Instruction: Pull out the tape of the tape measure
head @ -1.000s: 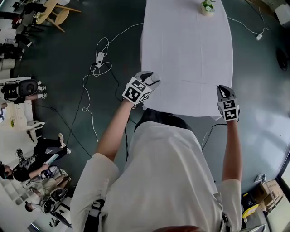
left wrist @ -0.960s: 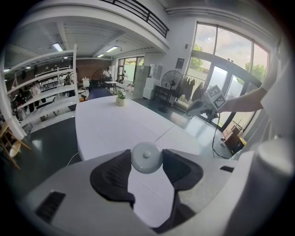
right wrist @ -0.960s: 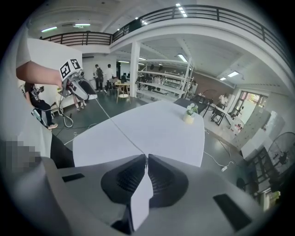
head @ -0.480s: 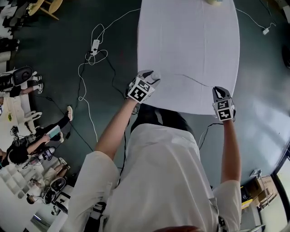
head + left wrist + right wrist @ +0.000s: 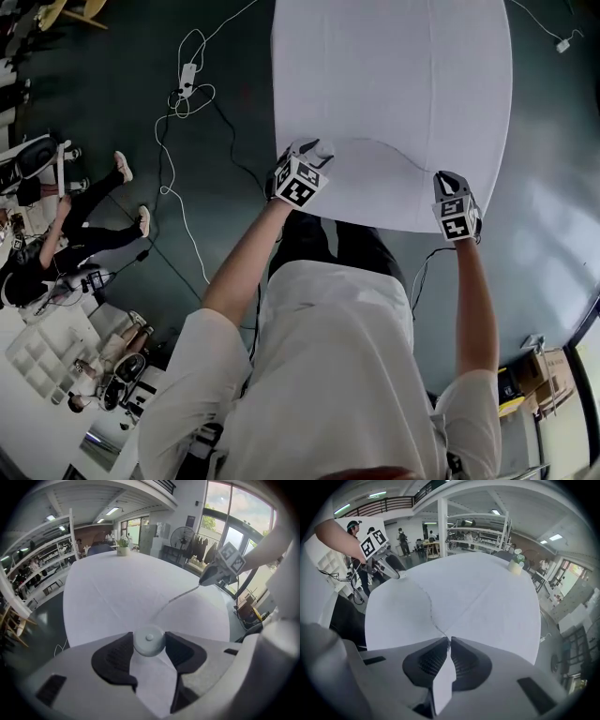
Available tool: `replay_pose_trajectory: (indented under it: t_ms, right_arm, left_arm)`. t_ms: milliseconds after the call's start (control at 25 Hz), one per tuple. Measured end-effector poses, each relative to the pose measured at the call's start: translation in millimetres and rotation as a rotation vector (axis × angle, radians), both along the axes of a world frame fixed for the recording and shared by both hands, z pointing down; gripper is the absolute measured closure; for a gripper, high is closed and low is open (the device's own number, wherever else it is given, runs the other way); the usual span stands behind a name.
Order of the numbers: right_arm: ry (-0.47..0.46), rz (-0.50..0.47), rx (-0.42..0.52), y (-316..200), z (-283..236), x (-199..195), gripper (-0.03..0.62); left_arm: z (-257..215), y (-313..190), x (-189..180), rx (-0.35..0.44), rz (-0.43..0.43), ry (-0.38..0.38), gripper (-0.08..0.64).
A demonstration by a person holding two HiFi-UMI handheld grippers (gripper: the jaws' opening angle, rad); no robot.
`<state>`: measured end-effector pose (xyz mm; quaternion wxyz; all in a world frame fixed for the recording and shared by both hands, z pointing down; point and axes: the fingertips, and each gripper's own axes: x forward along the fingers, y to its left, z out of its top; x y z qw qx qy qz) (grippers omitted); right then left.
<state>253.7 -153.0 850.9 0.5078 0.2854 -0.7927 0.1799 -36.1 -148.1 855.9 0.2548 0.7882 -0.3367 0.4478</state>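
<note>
Now my left gripper's point(image 5: 312, 150) jaws are clamped on the round tape measure case point(image 5: 149, 641) at the worktop's point(image 5: 394, 75) near edge. My right gripper's point(image 5: 449, 641) jaws pinch the tape point(image 5: 180, 595) farther along that edge. I'd pull straight, level and slowly.

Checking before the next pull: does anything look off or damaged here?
Nothing spilled or damaged. The tape runs over the table from the tape measure in the left claw to the right claw, bowing slightly instead of straight.

Table point(image 5: 403, 66)'s far end is cut off; near its front edge, the tape point(image 5: 432, 618)'s tip hides within the right gripper point(image 5: 449, 639).
</note>
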Motion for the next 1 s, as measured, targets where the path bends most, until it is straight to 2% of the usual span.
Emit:
replay_pose_trajectory:
  t_ms: [200, 440, 480, 560, 600, 800, 1000]
  right_arm:
    - [0.021, -0.034, -0.032, 10.2, 22.0, -6.4, 0.549]
    - [0.035, -0.056, -0.049, 20.5, 26.0, -1.2, 0.546]
    - [0.034, -0.058, -0.055, 21.5, 28.0, -3.2, 0.532]
    - [0.030, -0.065, -0.067, 22.8, 31.7, -7.1, 0.460]
    - [0.028, -0.069, -0.068, 22.7, 32.0, -8.4, 0.457]
    - [0.013, -0.067, -0.045, 20.3, 15.3, -14.9, 0.457]
    - [-0.020, -0.055, -0.002, 24.0, -21.4, -24.7, 0.457]
  left_arm:
    - [24.6, 3.3, 2.0, -0.009, 0.002, -0.046, 0.342]
    - [31.9, 8.7, 6.7, -0.031, -0.022, -0.080, 0.338]
    - [34.1, 9.5, 4.7, -0.037, -0.029, -0.078, 0.330]
    - [37.8, 11.5, 0.8, -0.048, -0.034, -0.079, 0.311]
    - [38.1, 12.2, -0.7, -0.050, -0.033, -0.082, 0.311]
    - [18.7, 15.8, -11.1, -0.035, -0.044, -0.081, 0.311]
    - [-24.6, 21.3, -20.4, 0.011, -0.061, -0.041, 0.330]
